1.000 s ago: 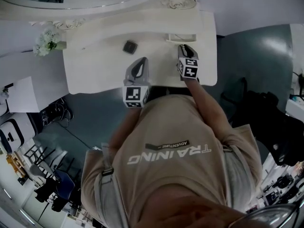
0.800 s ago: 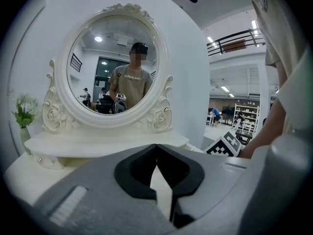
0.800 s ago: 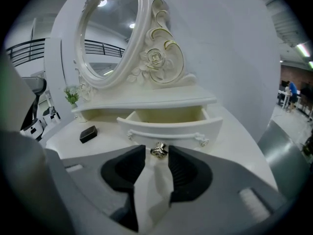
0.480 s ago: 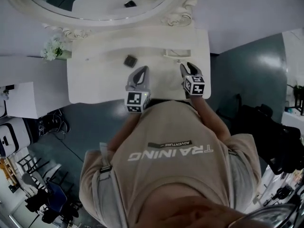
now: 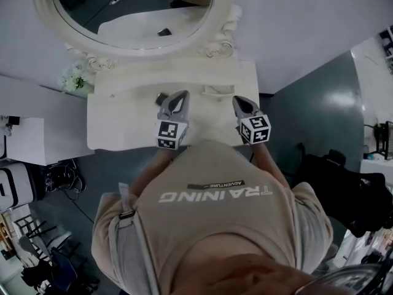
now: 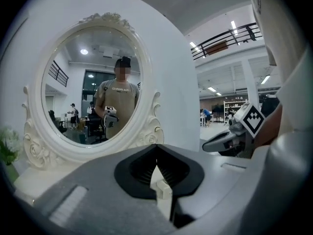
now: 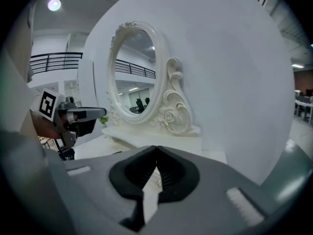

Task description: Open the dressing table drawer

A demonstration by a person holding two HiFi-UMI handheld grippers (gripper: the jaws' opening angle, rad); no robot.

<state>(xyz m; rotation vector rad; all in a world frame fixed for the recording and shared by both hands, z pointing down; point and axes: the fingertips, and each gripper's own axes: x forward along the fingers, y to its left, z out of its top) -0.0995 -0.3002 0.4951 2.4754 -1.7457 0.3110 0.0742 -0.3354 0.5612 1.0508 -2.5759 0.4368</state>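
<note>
Head view. A white wooden table [image 5: 110, 125] with a carved, oval-framed mirror [image 5: 132, 17] is seen from above in the upper half of the frame. A small white rectangular drawer [image 5: 218, 91] stands out from the raised ledge below the mirror, right of centre. The grey left gripper [image 5: 180, 95] and the grey right gripper [image 5: 238, 101], each bearing a black-and-white marker cube, are held over the table top, with the drawer between their tips and nearer the right one; neither touches it. A small dark square object [image 5: 161, 98] is partly hidden beside the left gripper. A bunch of white flowers [image 5: 77, 78] lies at the table's left end. The person's beige shirt [image 5: 215, 214] fills the lower frame.

Left gripper view. The black fingers [image 6: 146, 168] are pressed together at their tips, with nothing pinched. The mirror occupies the left of the frame, and the right gripper appears at the right edge.

Right gripper view. The black fingers [image 7: 168, 173] are pressed together, with nothing pinched. The mirror stands at centre above the table, and the left gripper is seen at the left.
</note>
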